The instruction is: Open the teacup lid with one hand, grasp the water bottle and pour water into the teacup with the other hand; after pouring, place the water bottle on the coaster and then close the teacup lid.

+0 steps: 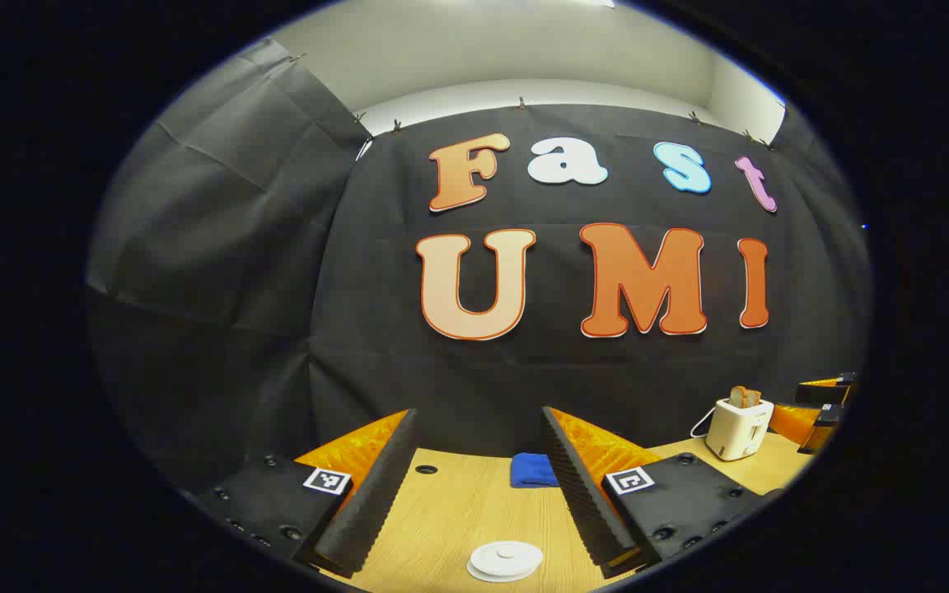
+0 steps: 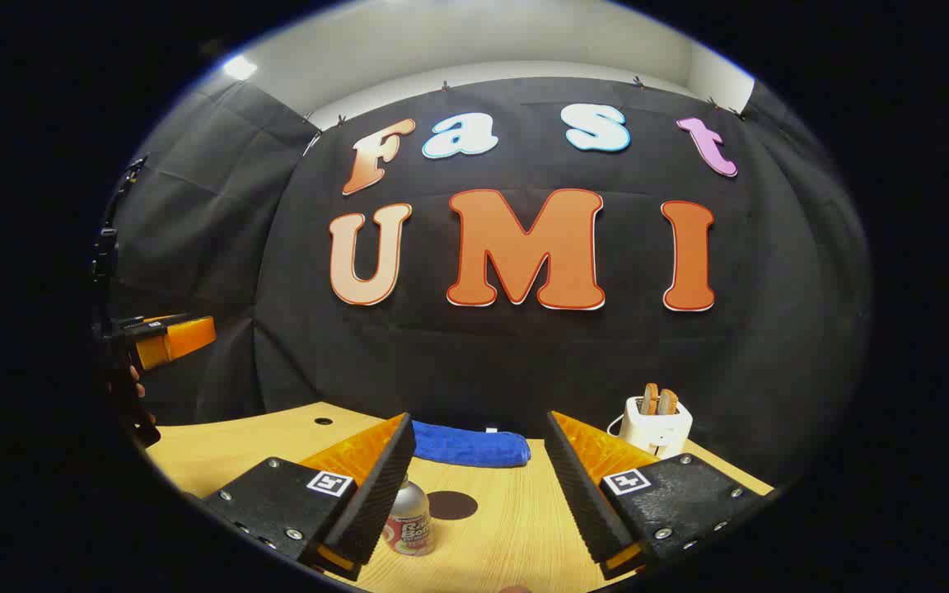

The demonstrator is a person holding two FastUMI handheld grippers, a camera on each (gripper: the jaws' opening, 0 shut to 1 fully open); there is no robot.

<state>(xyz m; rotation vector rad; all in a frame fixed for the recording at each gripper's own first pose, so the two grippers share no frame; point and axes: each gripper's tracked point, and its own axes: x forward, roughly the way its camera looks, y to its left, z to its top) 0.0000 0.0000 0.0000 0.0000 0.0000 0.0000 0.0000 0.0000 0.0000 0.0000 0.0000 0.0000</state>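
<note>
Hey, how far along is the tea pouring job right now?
Nothing looks done yet. The left hand-held gripper is open above the round white teacup lid, not gripping it. The right hand-held gripper is open near the small silver water bottle, which stands beside the dark round coaster. Lifting the lid, pouring, placing the bottle and closing all remain.

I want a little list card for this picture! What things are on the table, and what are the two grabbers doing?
table: wooden
teacup lid: white, round, below the open left gripper, untouched
water bottle: upright beside the right gripper's left finger
coaster: dark round spot behind the bottle
right gripper: open, holding nothing
cloth: blue, folded at the back
toaster: white, with toast in it
</note>
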